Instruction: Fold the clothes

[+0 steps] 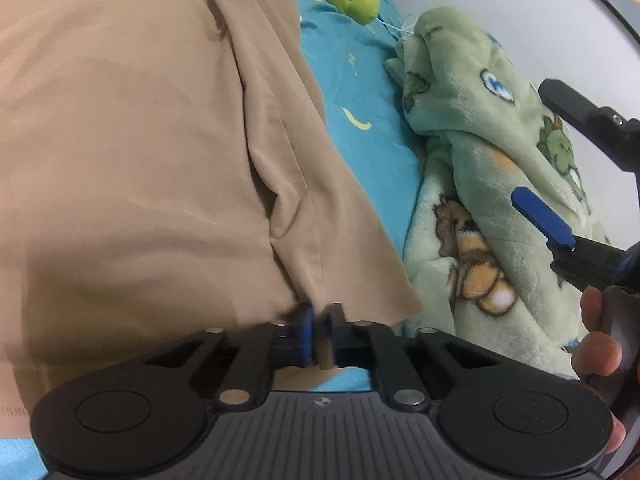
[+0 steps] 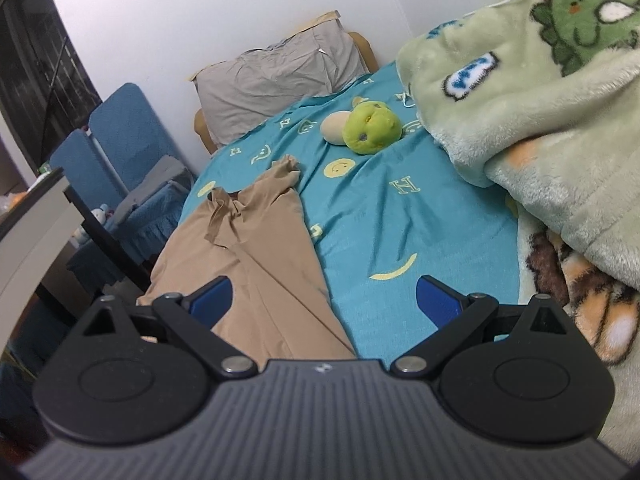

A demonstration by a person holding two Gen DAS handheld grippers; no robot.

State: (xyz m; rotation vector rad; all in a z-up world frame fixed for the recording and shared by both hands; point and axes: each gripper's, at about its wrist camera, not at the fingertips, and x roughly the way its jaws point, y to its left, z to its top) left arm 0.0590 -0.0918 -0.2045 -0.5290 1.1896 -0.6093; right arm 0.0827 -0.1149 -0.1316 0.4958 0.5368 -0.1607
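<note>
A tan garment (image 1: 140, 140) lies spread on the teal bedsheet (image 1: 360, 92). My left gripper (image 1: 320, 320) is shut on the garment's near hem, with a fold of tan cloth pinched between its fingers. In the right wrist view the same garment (image 2: 256, 248) stretches away along the bed's left side, bunched at its far end. My right gripper (image 2: 324, 300) is open and empty, hovering above the garment's near edge and the sheet (image 2: 400, 220). It also shows in the left wrist view (image 1: 532, 144) at the right, open over the blanket.
A pale green plush blanket (image 2: 540, 112) with cartoon prints is heaped on the right of the bed, also in the left wrist view (image 1: 480, 160). A green plush toy (image 2: 370, 126) and a grey pillow (image 2: 276, 76) lie at the far end. A blue chair (image 2: 120, 140) stands left of the bed.
</note>
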